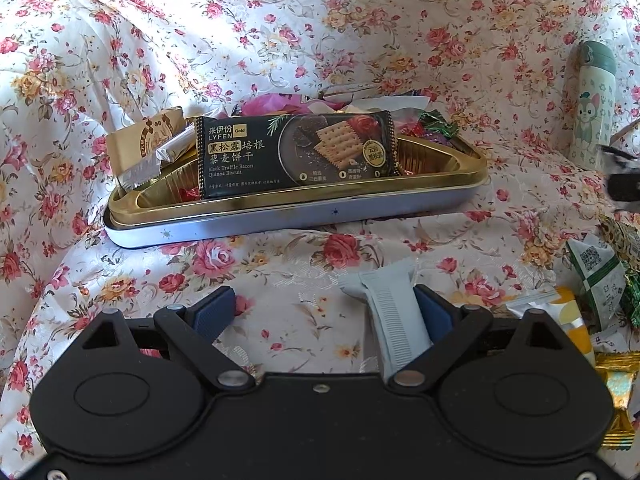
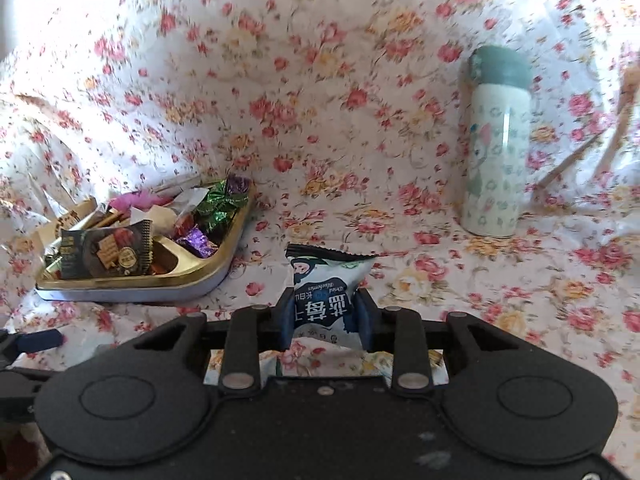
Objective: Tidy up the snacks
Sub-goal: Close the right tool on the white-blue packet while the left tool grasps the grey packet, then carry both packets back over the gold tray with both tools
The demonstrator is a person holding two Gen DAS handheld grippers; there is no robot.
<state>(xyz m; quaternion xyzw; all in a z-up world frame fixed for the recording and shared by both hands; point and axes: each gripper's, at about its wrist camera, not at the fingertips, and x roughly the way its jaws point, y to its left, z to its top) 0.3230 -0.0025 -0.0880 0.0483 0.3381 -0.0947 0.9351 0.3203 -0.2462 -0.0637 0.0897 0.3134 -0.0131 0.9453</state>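
Observation:
A gold-lined tin tray (image 1: 280, 216) holds several snacks, with a black biscuit pack (image 1: 296, 152) standing along its front. My left gripper (image 1: 324, 312) is open just in front of the tray; a pale grey-blue wrapper (image 1: 394, 312) lies against its right finger. In the right wrist view the tray (image 2: 208, 276) sits to the left. My right gripper (image 2: 326, 316) is shut on a white and blue dried blueberry packet (image 2: 324, 292), held above the floral cloth to the right of the tray.
A green-capped flask (image 2: 496, 144) stands at the back right; it also shows in the left wrist view (image 1: 594, 104). Loose snack packets (image 1: 596, 280) lie on the cloth to the right of my left gripper. Floral cloth (image 1: 280, 40) covers everything.

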